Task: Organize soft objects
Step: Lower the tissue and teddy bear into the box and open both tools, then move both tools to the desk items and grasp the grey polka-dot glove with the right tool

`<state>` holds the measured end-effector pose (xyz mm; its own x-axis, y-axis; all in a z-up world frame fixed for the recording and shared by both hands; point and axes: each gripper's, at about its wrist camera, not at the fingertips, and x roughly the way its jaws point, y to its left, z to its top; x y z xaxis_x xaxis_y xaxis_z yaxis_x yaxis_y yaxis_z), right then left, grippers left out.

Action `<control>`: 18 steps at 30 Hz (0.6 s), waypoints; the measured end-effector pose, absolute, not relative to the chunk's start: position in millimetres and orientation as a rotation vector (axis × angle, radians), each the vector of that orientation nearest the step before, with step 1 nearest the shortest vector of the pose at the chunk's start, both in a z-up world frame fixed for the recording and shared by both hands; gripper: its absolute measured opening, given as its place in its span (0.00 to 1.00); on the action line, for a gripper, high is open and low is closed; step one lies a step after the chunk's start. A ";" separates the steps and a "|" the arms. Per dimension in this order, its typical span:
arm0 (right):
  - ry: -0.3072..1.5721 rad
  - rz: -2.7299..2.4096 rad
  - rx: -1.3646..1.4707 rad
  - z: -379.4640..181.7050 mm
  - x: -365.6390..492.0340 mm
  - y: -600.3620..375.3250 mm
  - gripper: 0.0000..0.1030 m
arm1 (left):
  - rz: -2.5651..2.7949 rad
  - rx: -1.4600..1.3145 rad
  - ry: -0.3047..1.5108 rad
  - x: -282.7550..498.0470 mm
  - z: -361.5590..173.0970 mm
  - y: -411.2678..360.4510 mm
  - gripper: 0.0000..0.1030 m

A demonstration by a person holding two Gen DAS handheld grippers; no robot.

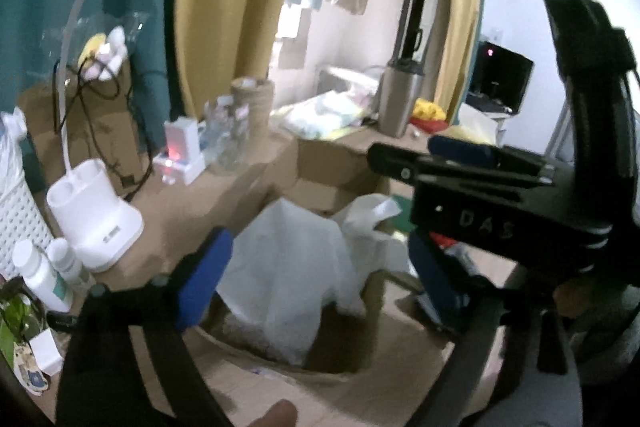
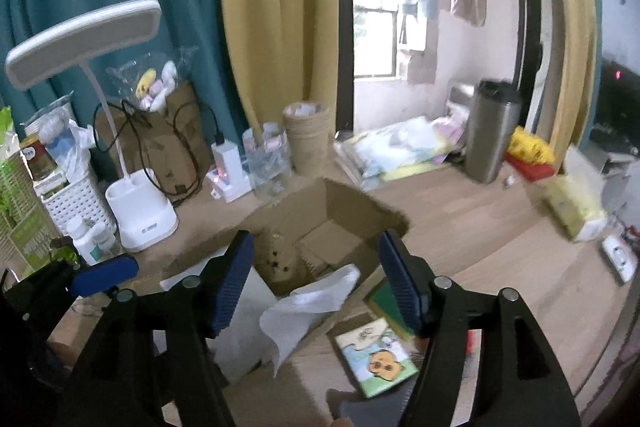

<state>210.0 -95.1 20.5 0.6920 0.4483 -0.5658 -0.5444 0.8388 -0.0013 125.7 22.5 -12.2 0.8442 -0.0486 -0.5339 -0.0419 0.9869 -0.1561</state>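
An open cardboard box (image 2: 352, 211) stands on the wooden desk. A white soft sheet or bag (image 2: 312, 303) hangs over its near rim, also shown in the left wrist view (image 1: 288, 267). A brownish fuzzy thing (image 2: 280, 261) lies inside the box. My right gripper (image 2: 317, 283) hovers over the near rim, open, with the white sheet below and between its fingers, untouched. My left gripper (image 1: 318, 277) stands open wide just left of it above the same sheet, holding nothing. A blue pad (image 2: 104, 273) of the left gripper shows at the left edge of the right wrist view.
A white desk lamp (image 2: 140, 215), pill bottles (image 2: 86, 243) and a white basket (image 2: 76, 203) crowd the left. Behind the box are a glass jar (image 2: 266, 163) and a steel tumbler (image 2: 494, 131). A picture book (image 2: 376, 359) lies by the box, and a yellow tissue pack (image 2: 572, 211) sits right.
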 end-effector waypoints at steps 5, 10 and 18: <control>0.527 0.531 -0.202 40.6 194.6 -114.9 0.66 | -0.008 -0.165 0.526 120.0 -1.9 13.6 1.00; 0.490 0.520 -0.208 52.0 179.4 -137.3 0.66 | 0.010 -0.227 0.416 109.0 12.8 22.4 1.00; 0.425 0.506 -0.189 70.8 159.1 -170.8 0.66 | 0.025 -0.232 0.340 95.1 33.7 7.5 1.00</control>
